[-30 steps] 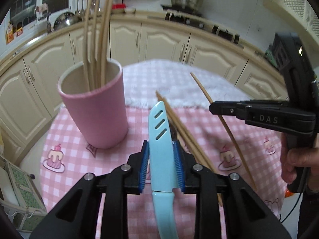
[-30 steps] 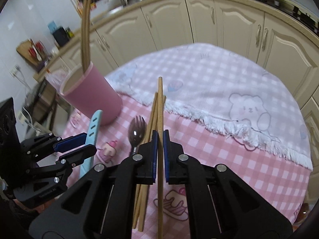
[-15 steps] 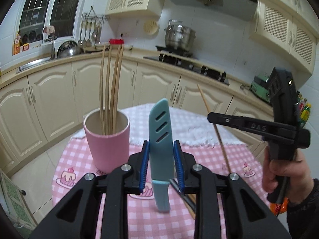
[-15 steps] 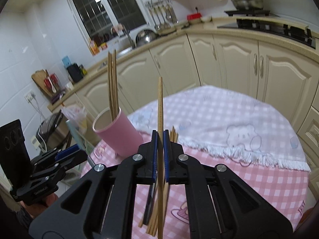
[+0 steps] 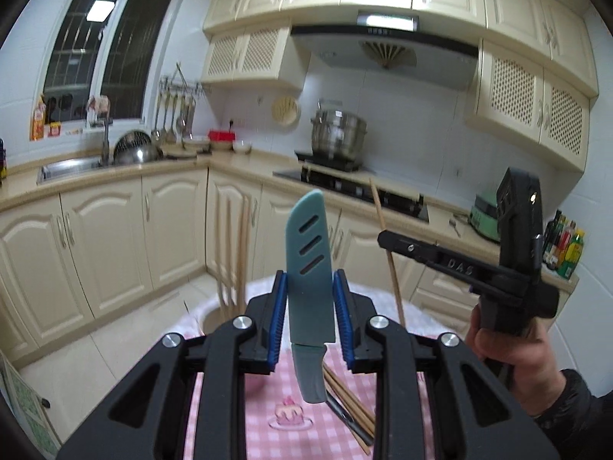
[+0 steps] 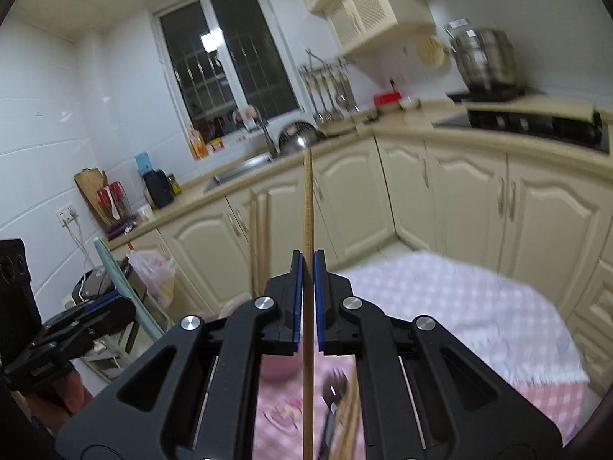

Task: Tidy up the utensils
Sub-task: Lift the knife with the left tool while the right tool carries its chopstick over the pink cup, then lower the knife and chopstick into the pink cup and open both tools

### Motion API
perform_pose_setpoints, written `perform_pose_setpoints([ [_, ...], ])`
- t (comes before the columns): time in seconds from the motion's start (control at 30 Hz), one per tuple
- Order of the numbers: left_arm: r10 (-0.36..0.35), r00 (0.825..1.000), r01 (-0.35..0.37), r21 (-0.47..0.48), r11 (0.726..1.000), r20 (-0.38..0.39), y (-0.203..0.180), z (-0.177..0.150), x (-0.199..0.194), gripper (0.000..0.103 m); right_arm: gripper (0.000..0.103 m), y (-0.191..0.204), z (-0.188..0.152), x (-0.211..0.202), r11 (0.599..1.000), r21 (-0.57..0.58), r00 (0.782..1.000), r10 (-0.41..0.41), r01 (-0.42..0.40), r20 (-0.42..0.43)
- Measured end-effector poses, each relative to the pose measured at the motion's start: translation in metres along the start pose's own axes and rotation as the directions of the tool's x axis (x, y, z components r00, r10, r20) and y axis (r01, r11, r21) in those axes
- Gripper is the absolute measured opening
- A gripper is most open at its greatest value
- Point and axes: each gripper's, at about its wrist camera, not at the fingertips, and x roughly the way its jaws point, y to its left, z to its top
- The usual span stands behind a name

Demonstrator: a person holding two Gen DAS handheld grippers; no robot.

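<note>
My left gripper [image 5: 310,306] is shut on a light blue sheathed knife [image 5: 308,260], held upright above the table, handle hanging down. My right gripper [image 6: 307,299] is shut on a single wooden chopstick [image 6: 307,207], also upright; it shows in the left wrist view [image 5: 387,253] at the right. The pink cup [image 5: 214,320] with several chopsticks [image 5: 233,253] stands just beyond and below my left fingers, mostly hidden. Loose chopsticks [image 5: 348,410] and a dark fork [image 6: 332,391] lie on the pink checked tablecloth [image 5: 276,437].
The round table [image 6: 459,306] carries a white fringed cloth at its far side. Cream cabinets, a sink and a stove with a steel pot [image 5: 337,134] line the walls behind. A person's hand [image 5: 505,349] holds the right gripper.
Both grippers have tilted up and risen, lifting the knife and the chopstick off the table. The cup has dropped low in both views. Both views now show the kitchen walls.
</note>
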Motion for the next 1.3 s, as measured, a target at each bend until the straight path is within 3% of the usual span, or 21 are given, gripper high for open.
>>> perform_pose_setpoints([
  [0.23,0.044,0.993,-0.048,0.028,0.998,0.106,0.02,0.046,-0.018,0.023,0.006,0.038,0.044,0.024,0.997,-0.039,0.992,0.069,-0.065,0.104],
  [0.4,0.067,0.989,-0.072,0.034,0.997,0.13,0.035,0.065,-0.014,0.023,0.006,0.06,0.068,0.043,0.993,-0.065,0.982,0.11,-0.101,0.153],
  [0.67,0.074,0.993,-0.075,0.006,0.997,0.091,0.061,0.067,0.015,0.023,0.006,0.076,0.072,0.082,0.99,-0.1,0.98,0.119,-0.103,0.162],
  [0.93,0.065,0.998,-0.065,0.004,0.998,0.027,0.071,0.049,0.051,0.023,0.006,0.065,0.05,0.122,0.992,-0.075,0.99,0.105,-0.098,0.098],
  [1.2,0.058,0.996,-0.057,0.017,0.998,-0.067,0.072,0.027,0.085,0.024,0.007,0.058,0.029,0.134,0.993,-0.076,0.995,0.095,-0.094,0.014],
  [1.27,0.063,0.994,-0.061,0.018,0.998,-0.093,0.073,0.022,0.091,0.028,0.017,0.054,0.025,0.135,0.994,-0.069,0.996,0.087,-0.089,-0.032],
  [1.3,0.073,0.993,-0.072,0.015,0.997,-0.097,0.074,0.019,0.091,0.038,0.052,0.05,0.024,0.134,0.995,-0.061,0.996,0.08,-0.083,-0.044],
])
